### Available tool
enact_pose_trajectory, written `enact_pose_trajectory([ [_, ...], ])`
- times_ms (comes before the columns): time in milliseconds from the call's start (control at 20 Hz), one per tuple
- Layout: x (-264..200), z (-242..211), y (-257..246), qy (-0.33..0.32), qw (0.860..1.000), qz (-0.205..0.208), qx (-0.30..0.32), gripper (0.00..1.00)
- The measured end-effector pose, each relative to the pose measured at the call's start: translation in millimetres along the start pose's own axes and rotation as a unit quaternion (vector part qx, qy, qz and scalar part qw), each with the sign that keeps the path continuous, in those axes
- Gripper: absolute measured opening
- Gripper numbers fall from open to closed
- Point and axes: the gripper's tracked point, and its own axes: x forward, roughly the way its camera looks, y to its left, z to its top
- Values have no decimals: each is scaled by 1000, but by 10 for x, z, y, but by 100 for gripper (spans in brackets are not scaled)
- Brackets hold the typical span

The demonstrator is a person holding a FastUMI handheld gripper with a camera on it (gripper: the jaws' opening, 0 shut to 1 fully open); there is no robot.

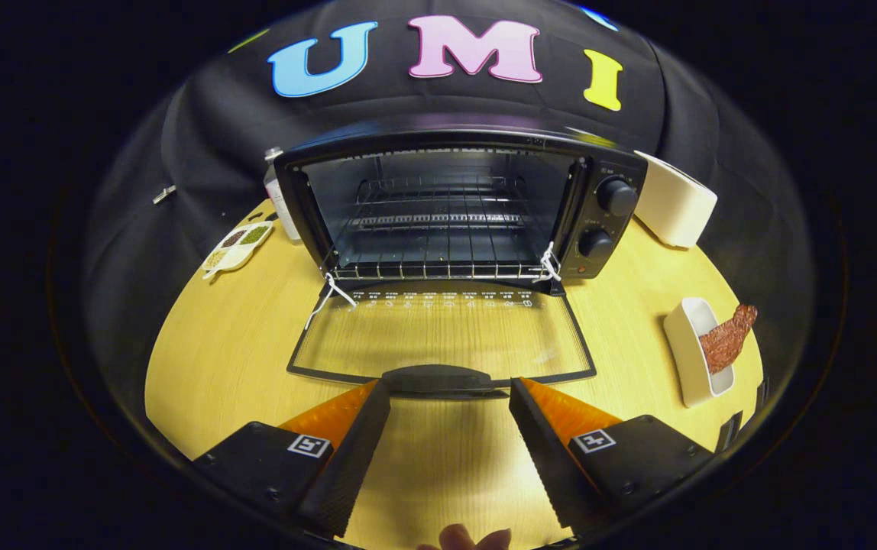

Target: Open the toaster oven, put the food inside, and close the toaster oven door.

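A black toaster oven stands at the back of the wooden table. Its glass door lies folded down flat toward me, and the wire rack inside is bare. The door's dark handle sits just ahead of my fingertips, in the gap between them but not touched. My gripper is open with nothing held. Off to the right of the fingers, a reddish-brown piece of food leans out of a white rectangular dish.
A cream container stands right of the oven. Left of the oven are a white bottle and a small divided plate with coloured fillings. A fingertip of the person's hand shows behind the gripper.
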Motion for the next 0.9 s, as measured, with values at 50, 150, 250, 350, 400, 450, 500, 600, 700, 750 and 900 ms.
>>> enact_pose_trajectory([
  [50,-80,46,-9,-6,1000,8,-4,99],
  [150,-229,201,-57,-22,999,26,-7,99],
  [250,-401,408,-171,-45,998,42,-20,99],
  [350,-572,615,-338,-68,995,54,-42,99],
  [400,-663,713,-439,-76,994,59,-49,99],
  [450,-748,804,-540,-81,993,65,-54,99],
  [500,-828,879,-651,-85,992,69,-56,99],
  [600,-959,1003,-961,-86,992,68,-58,99],
  [700,-1054,1120,-1305,-84,993,62,-59,99],
  [750,-1090,1164,-1482,-82,993,58,-59,99],
  [900,-1141,1199,-2018,-59,995,53,-61,99],
])
